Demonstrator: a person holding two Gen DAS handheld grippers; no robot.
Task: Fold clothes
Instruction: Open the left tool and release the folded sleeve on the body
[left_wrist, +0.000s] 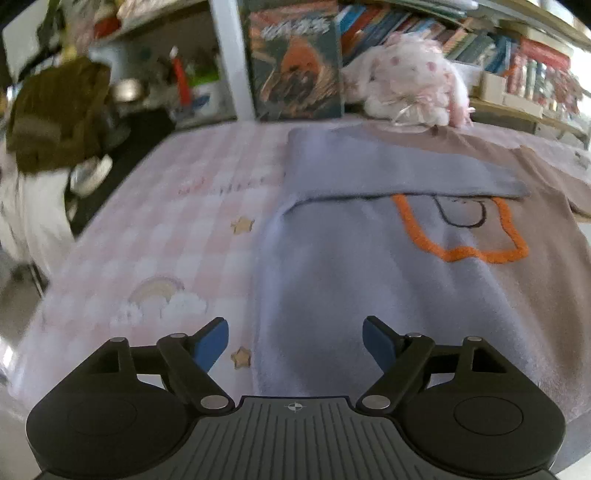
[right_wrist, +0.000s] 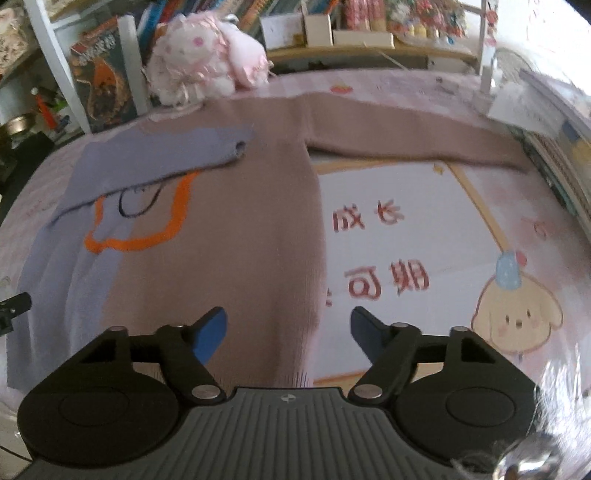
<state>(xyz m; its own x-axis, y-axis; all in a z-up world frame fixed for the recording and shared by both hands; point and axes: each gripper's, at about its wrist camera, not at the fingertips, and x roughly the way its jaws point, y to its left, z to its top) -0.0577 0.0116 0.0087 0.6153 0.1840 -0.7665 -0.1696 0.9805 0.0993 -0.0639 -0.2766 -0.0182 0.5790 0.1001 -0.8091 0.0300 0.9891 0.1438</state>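
Observation:
A two-tone sweater, lavender on one half and brown on the other, with an orange outline on the chest, lies flat on the table. Its lavender sleeve is folded across the chest. Its brown sleeve stretches out straight to the right. My left gripper is open and empty above the sweater's lower left edge. My right gripper is open and empty above the sweater's lower right edge near the hem.
A pink checked tablecloth with cartoon prints covers the table. A pink plush toy and a standing book are at the back edge. Bookshelves run behind. Stacked books lie at the right.

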